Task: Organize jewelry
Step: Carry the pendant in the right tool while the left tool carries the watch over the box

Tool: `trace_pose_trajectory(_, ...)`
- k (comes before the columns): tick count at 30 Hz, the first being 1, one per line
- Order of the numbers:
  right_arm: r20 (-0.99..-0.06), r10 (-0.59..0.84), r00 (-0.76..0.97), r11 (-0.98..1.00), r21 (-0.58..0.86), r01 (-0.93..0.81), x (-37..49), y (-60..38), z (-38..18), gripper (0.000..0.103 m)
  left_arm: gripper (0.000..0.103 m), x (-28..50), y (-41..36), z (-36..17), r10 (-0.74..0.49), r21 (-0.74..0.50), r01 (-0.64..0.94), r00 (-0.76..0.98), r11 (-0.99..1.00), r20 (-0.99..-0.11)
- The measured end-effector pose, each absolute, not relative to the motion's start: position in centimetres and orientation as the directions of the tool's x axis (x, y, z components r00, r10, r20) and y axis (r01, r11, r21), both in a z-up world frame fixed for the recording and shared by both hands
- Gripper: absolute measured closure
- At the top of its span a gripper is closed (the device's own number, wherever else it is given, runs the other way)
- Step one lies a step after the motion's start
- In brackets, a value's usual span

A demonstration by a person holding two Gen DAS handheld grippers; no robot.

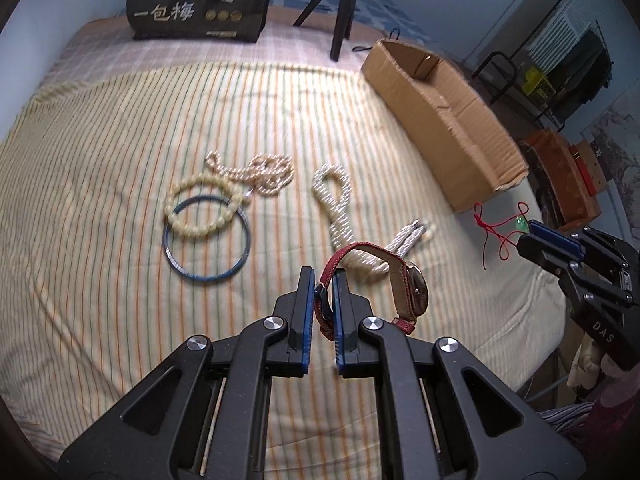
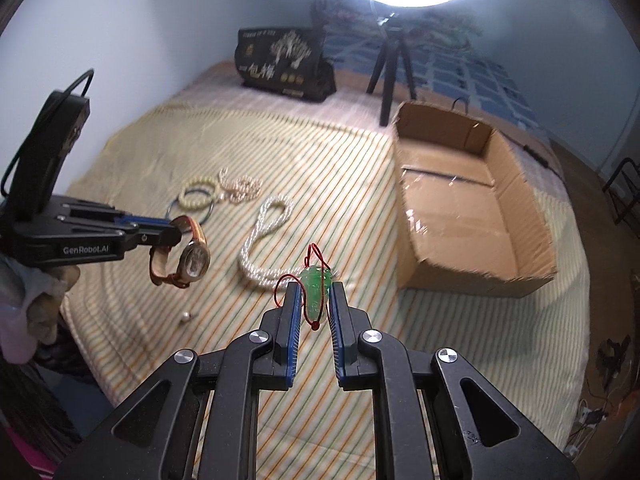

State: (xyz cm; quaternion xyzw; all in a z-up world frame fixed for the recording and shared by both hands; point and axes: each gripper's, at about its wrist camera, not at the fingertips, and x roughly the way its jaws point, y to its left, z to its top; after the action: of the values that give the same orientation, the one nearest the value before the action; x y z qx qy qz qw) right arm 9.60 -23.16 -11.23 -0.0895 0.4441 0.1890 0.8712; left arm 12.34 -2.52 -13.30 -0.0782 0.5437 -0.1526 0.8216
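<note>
My left gripper [image 1: 323,280] is shut on the red strap of a wristwatch [image 1: 412,292], which hangs above the striped cloth; the same watch [image 2: 195,258] dangles from the left gripper [image 2: 176,234] in the right wrist view. My right gripper [image 2: 315,292] is shut on a green jade pendant [image 2: 316,284] with a red cord; that pendant [image 1: 521,225] shows at the right gripper [image 1: 530,236] in the left wrist view. On the cloth lie a white bead necklace [image 1: 340,208], a pearl necklace [image 1: 260,174], a yellow bead bracelet [image 1: 204,208] and a blue bangle [image 1: 208,240].
An open cardboard box [image 2: 472,208] stands on the right side of the bed. A black printed bag [image 1: 200,0] and a tripod [image 1: 340,8] stand at the far edge. A small loose bead [image 2: 186,317] lies near the cloth's front left.
</note>
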Motion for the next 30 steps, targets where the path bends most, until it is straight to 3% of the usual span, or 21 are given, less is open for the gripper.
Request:
trace_pose_trajectory(16, -0.739, 0.193, 0.645, 0.960, 0.007, -0.280, 12.0, -29.5, -7.4, 0.091, 0.097, 14.7, -7.6, -9.1, -0.406, -0.340, 0.225, 0.421, 0.913, -0.811)
trace_pose_trajectory(30, -0.731, 0.125, 0.671, 0.978, -0.022, -0.207, 17.0, -33.8, -7.6, 0.091, 0.097, 18.6, -14.3, -7.4, -0.442, -0.349, 0.277, 0.448, 0.895, -0.777)
